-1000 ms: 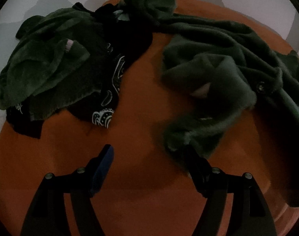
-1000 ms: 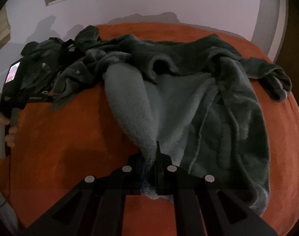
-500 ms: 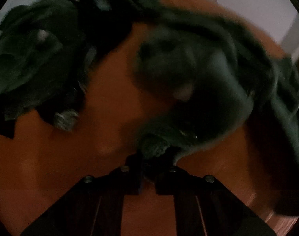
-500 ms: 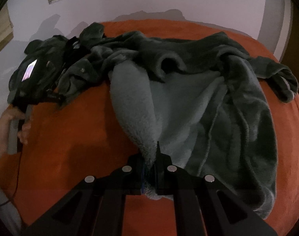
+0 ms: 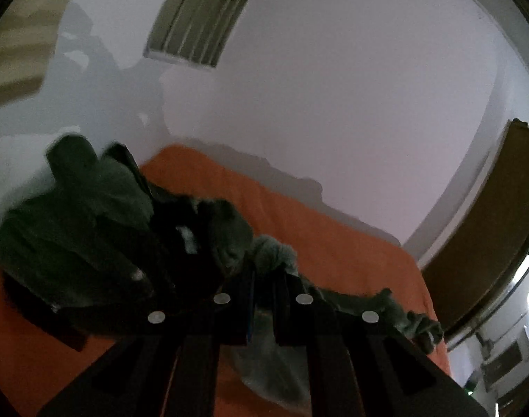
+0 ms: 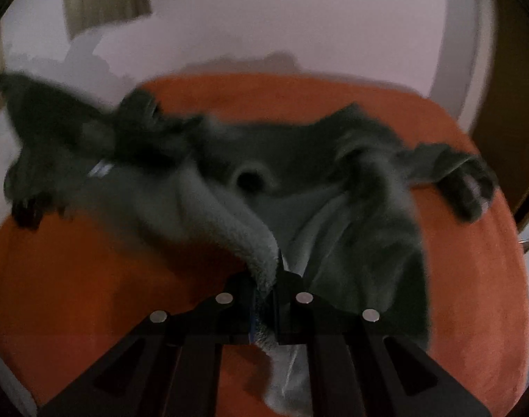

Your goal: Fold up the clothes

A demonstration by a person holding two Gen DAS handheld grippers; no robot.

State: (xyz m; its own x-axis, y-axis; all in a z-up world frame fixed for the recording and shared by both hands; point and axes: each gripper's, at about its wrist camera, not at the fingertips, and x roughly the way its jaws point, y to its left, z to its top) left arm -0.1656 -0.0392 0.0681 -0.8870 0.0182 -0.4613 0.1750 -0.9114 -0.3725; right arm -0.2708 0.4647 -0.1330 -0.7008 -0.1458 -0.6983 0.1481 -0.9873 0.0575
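The left claw (image 5: 264, 279) is pinching the fluffy green robe's (image 6: 334, 187) edge. The right claw (image 6: 276, 271) is squeezing another edge. The robe is lying across the orange bed (image 6: 473, 260), beside piled clothes (image 5: 83, 236).

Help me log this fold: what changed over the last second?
The left gripper, open a second ago, closed on an edge of the green fleece garment and swung up, so its view now shows wall. The right gripper stays shut on the fleece. The clothes pile stays on the orange bed.
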